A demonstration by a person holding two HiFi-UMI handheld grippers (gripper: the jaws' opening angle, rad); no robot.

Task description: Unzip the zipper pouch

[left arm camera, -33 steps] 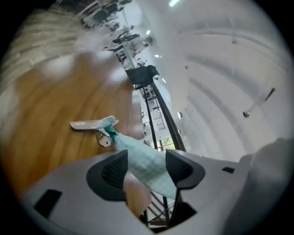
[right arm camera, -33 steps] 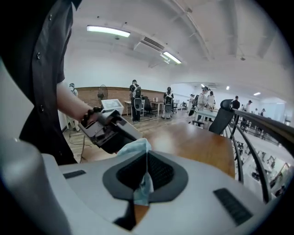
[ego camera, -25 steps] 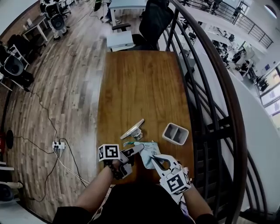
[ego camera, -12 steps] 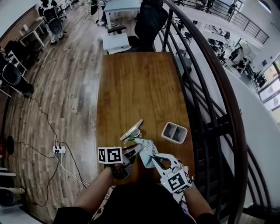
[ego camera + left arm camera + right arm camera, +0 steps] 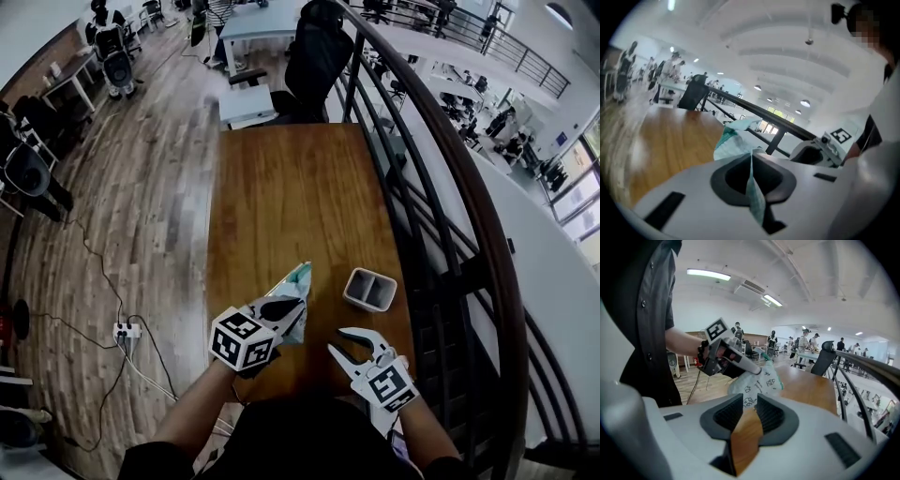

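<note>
The zipper pouch, pale teal with small prints, hangs lifted above the wooden table near its front edge. My left gripper is shut on the pouch's edge; in the left gripper view a thin fold of teal fabric is pinched between the jaws of the left gripper. My right gripper sits to the pouch's right, apart from it. Its jaws have just been opening and nothing is between them. In the right gripper view, bare table shows through the gap of the right gripper, with the pouch beyond.
A grey two-compartment bin stands on the table to the right of the pouch. A black railing runs along the table's right side. An office chair stands at the far end.
The left gripper closed on the pouch, then rose and rolled, lifting it off the table. The right gripper let go of the pouch and its jaws parted.
</note>
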